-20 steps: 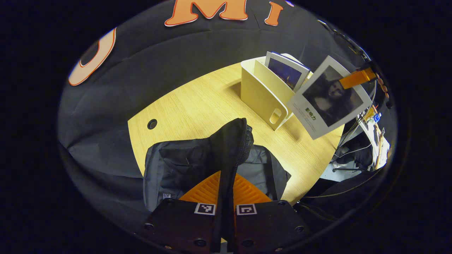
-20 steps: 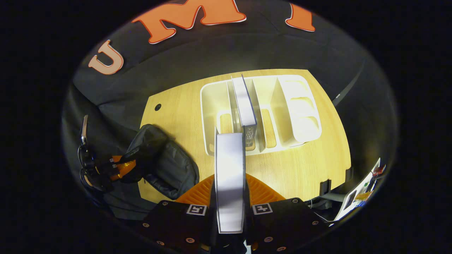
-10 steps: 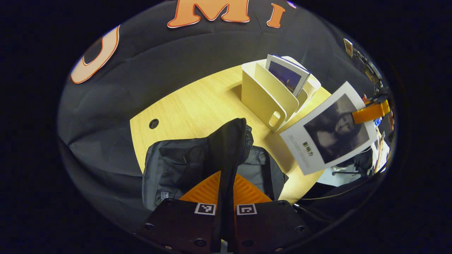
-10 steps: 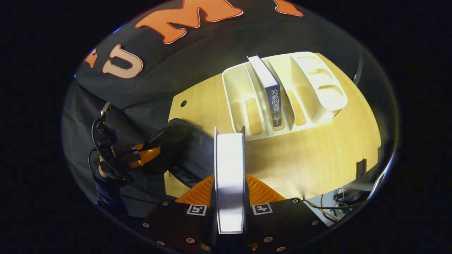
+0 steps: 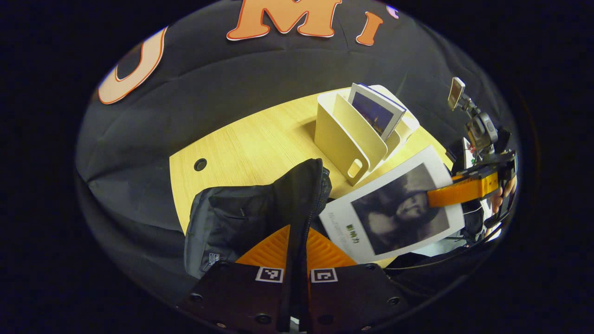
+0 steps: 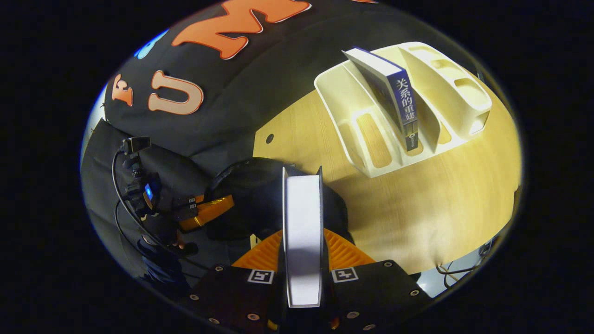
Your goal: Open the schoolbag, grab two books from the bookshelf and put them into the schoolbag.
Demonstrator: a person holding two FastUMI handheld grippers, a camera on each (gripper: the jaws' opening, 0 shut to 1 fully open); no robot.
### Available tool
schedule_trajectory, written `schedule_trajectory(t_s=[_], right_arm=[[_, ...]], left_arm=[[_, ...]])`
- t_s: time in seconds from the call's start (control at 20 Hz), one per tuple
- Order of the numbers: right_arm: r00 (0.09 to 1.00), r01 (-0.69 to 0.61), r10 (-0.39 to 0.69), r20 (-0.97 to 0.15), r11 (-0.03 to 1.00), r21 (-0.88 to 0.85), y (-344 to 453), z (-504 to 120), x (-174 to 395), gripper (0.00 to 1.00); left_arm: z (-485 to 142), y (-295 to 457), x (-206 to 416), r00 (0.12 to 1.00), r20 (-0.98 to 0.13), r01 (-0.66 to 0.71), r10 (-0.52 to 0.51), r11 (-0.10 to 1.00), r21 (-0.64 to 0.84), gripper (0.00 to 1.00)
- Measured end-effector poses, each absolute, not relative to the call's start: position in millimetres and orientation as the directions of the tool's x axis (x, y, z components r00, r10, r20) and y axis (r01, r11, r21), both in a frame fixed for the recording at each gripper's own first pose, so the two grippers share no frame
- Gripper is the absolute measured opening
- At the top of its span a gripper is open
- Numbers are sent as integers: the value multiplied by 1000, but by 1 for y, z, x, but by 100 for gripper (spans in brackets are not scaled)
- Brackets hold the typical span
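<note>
The black schoolbag (image 5: 232, 218) lies on the wooden table (image 5: 250, 139), and my left gripper (image 5: 297, 237) is shut on its raised flap, holding it up. In the left gripper view the right gripper (image 5: 464, 190) comes in from the right, carrying a white book with a dark portrait cover (image 5: 394, 211) whose corner reaches the bag's open side. In the right gripper view my right gripper (image 6: 301, 253) is shut on that book (image 6: 301, 222), seen edge-on just over the schoolbag (image 6: 253, 195). The left gripper (image 6: 206, 211) shows at the bag's left. A blue book (image 6: 401, 109) stands in the bookshelf (image 6: 366, 144).
The cream bookshelf (image 5: 345, 134) stands at the table's far right with the blue book (image 5: 376, 109) leaning in a slot. A round cable hole (image 5: 200, 164) is in the table at the left. Cables and equipment hang past the table's right edge.
The right gripper has carried the portrait book down and left from beside the bookshelf to the bag's opening. The left gripper has kept the flap lifted in place.
</note>
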State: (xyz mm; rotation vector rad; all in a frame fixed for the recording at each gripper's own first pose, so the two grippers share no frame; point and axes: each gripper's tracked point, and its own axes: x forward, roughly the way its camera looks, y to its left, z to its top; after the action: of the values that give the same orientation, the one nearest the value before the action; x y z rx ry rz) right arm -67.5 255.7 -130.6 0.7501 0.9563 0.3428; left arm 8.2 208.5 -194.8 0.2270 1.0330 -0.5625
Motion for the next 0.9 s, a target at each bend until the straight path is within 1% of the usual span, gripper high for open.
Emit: schedule_trajectory(t_s=[0.2,0.3,0.5,0.85,0.9], right_arm=[[564,85,620,-546,614,785,278,-148,-60,30],[572,106,646,-504,551,827,293,-160,-56,30],[608,125,665,-433,458,880,315,-172,-41,30],[642,121,669,-375,394,911,349,-200,-24,30],[634,126,673,-381,396,910,355,-205,-23,30]], left_arm=[[-191,200,4,397,-845,522,-358,846,-113,7],[-191,198,0,399,-840,508,-367,852,-131,7],[-188,188,-5,403,-831,493,-384,856,-156,7],[-186,170,-11,402,-817,483,-412,854,-194,7],[-184,168,-12,402,-815,487,-416,851,-195,7]])
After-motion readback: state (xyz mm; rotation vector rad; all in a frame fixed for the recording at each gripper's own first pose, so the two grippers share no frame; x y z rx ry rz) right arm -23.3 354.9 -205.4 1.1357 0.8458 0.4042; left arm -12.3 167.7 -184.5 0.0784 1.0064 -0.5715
